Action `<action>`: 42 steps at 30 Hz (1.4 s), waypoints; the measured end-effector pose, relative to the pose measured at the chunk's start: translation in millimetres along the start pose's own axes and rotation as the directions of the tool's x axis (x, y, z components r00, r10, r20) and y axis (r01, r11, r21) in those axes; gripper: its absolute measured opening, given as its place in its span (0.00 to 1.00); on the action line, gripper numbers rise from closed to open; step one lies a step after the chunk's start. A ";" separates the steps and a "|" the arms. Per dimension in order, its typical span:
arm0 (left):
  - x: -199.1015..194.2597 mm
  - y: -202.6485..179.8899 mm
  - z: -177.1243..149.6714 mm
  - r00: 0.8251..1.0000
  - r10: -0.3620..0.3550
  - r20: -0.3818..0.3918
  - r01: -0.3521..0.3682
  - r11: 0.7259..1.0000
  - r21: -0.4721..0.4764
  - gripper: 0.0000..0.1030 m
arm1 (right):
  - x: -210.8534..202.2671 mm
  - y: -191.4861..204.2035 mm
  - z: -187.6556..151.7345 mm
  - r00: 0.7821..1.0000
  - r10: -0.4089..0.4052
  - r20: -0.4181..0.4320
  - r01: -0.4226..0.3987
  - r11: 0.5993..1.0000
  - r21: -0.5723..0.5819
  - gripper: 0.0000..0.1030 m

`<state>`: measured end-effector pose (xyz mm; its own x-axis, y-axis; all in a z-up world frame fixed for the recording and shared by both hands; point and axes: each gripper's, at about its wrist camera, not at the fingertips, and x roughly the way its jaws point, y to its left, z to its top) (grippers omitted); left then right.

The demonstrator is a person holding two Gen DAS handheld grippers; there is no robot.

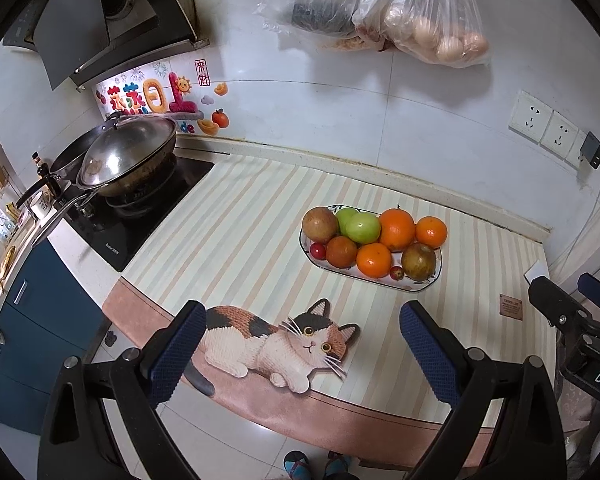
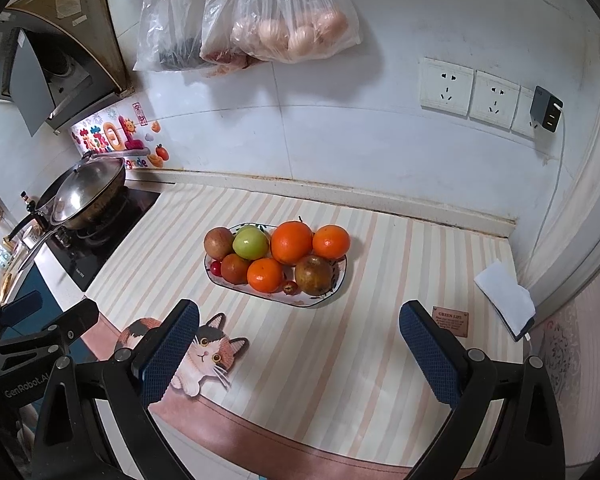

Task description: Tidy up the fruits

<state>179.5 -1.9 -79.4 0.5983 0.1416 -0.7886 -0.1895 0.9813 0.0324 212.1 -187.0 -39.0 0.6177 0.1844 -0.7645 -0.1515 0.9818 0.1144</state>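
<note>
A white patterned plate [image 1: 430, 282] [image 2: 334, 292] stands on the striped counter mat, piled with fruit: oranges [image 1: 397, 229] [image 2: 291, 242], green apples [image 1: 364, 227] [image 2: 251, 243], brownish round fruits [image 1: 419, 261] [image 2: 314, 274] and small red fruits [image 1: 318, 250] [image 2: 290, 288]. My left gripper [image 1: 302, 354] is open and empty, held above the mat's front edge, short of the plate. My right gripper [image 2: 300, 354] is open and empty, also in front of the plate. Each gripper shows at the edge of the other's view.
A lidded wok [image 1: 128, 156] [image 2: 88, 194] sits on the stove at left. Plastic bags with eggs [image 1: 440, 36] [image 2: 292, 36] hang on the wall. Wall sockets [image 2: 472, 94] and a folded white cloth [image 2: 504, 296] are at right. A cat picture [image 1: 276, 340] is on the mat.
</note>
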 end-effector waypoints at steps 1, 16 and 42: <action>-0.1 -0.2 -0.5 1.000 -0.001 0.000 0.001 1.000 -0.001 0.96 | -0.4 -0.1 -0.4 1.000 0.000 0.000 0.000 1.000 -0.001 0.99; -6.3 -1.9 -0.2 1.000 -0.004 0.011 0.004 1.000 -0.001 0.96 | -6.3 0.9 -1.8 1.000 0.003 0.013 -0.003 1.000 -0.002 0.99; -15.3 -7.0 -0.8 1.000 -0.004 0.023 0.004 1.000 0.003 0.96 | -13.3 0.7 -1.9 1.000 0.011 0.023 -0.011 1.000 0.000 0.99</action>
<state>171.0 -11.1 -68.0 0.6165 0.1408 -0.7747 -0.1848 0.9823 0.0314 202.3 -188.9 -30.0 0.6333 0.1958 -0.7487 -0.1582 0.9798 0.1225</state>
